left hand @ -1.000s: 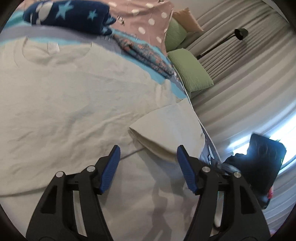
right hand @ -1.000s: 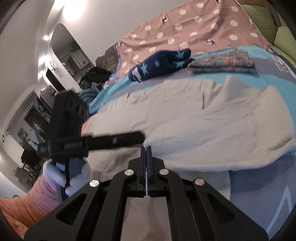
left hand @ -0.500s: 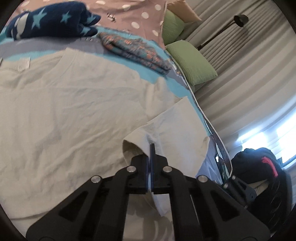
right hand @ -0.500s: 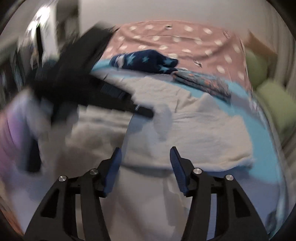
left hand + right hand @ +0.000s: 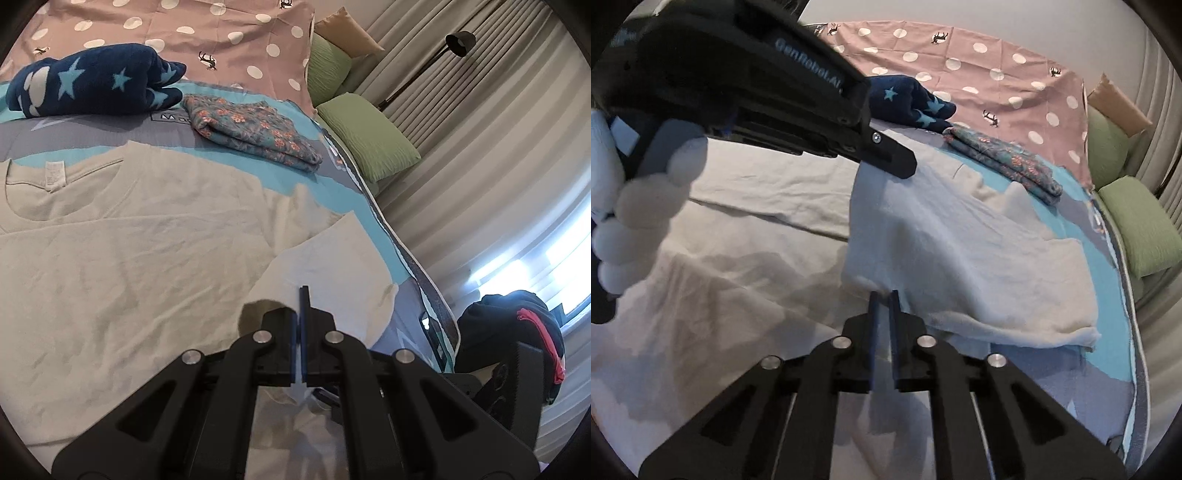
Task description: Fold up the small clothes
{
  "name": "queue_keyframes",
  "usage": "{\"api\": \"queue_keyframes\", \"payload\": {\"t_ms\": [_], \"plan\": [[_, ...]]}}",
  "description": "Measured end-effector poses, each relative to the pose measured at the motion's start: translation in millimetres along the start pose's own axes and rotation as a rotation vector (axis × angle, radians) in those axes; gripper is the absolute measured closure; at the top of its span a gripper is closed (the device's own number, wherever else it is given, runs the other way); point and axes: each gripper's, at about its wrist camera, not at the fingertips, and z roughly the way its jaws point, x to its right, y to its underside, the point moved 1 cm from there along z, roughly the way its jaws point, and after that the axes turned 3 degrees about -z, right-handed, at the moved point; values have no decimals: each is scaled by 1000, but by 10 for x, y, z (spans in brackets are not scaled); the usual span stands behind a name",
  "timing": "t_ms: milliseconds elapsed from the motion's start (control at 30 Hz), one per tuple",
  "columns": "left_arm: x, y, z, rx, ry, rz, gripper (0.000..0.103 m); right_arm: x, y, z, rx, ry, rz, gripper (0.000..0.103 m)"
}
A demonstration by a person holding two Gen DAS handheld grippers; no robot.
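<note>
Now left gripper [image 5: 300, 295] clamped on shirt [image 5: 129, 258] sleeve for fold inward; right gripper [image 5: 883, 301] closing on hem edge, sharing lift across bed [image 5: 92, 129].

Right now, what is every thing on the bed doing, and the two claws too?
Cream T-shirt: spread flat, one side lifted and folding over.
Left claw: shut on the T-shirt's sleeve.
Right claw: closing on the T-shirt's edge.
Star blanket: bundled up.
Flowery cloth: folded neatly.
Green pillows: lying beside the bed.
</note>
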Motion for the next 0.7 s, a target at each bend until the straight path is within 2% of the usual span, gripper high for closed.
{"api": "queue_keyframes", "payload": {"t_ms": [33,67,100,133,167,233,400,500,600,633,667,700], "plan": [[-36,15,0,-5,-8,-6,97,-5,3,-12,-1,-10,-6,97],[-103,35,-4,-10,-24,-23,82,-20,18,-28,-9,-31,-17,95],[-160,64,-25,-13,-26,-35,73,-38,33,-46,-15,-42,-26,91],[-205,80,-42,-11,-33,-43,60,-42,46,-56,-18,-44,-38,80],[-280,109,-76,-5,-42,-54,59,-71,77,-86,-14,-28,-62,72],[-409,129,-106,-4,-46,-82,55,-103,107,-99,-13,-10,-109,69],[-661,125,-6,-36,-18,-178,54,-158,108,8,-58,18,-176,69],[-605,75,85,-47,-12,-157,54,-243,128,83,-88,51,-264,67],[-508,25,210,-68,-17,-112,54,-265,105,88,-95,88,-324,59],[-482,20,260,-72,-26,-101,61,-277,100,102,-89,114,-347,53],[-447,6,335,-82,-29,-85,75,-288,103,120,-77,131,-362,50],[-430,4,374,-90,-25,-79,83,-311,101,138,-58,144,-374,50]]}}
